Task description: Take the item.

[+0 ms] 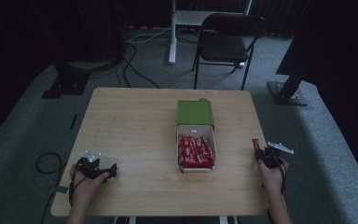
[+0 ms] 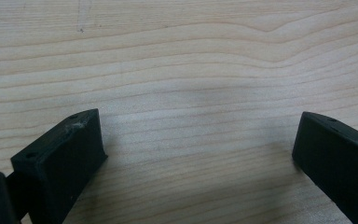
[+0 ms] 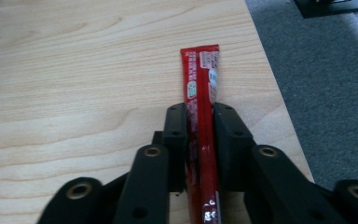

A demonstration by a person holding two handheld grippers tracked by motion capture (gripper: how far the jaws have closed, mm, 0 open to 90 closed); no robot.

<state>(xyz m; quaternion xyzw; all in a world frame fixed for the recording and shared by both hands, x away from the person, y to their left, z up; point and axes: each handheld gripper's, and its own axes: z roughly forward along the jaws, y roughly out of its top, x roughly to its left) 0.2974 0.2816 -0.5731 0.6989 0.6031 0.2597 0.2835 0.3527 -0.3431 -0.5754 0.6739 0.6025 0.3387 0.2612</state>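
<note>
Thing in hand: a slim red stick packet, sealed flat at both ends, with small print on its face.
Where it is: at the right edge of the tabletop, well to the right of the white box of matching red packets; its far end points away from me, up the tabletop.
Right tool: my right tool sits narrow around the packet, one jaw on each long side at about mid-length; I judge it a light pinch, barely more than contact.
Left tool: jaws wide apart, nothing between them, over bare wood well to the left of the box.
Weight: I judge it very light.
Stiffness: soft foil that will likely bend and droop beyond the jaws.
Surface: glossy, so probably slippery; a loose pinch may let it slide.
Fragility: likely tolerant of squeezing, though hard pressure could crease it.
Best hold: across the middle, where I have it.
Green lid: beyond the box, touching its far end.
</note>
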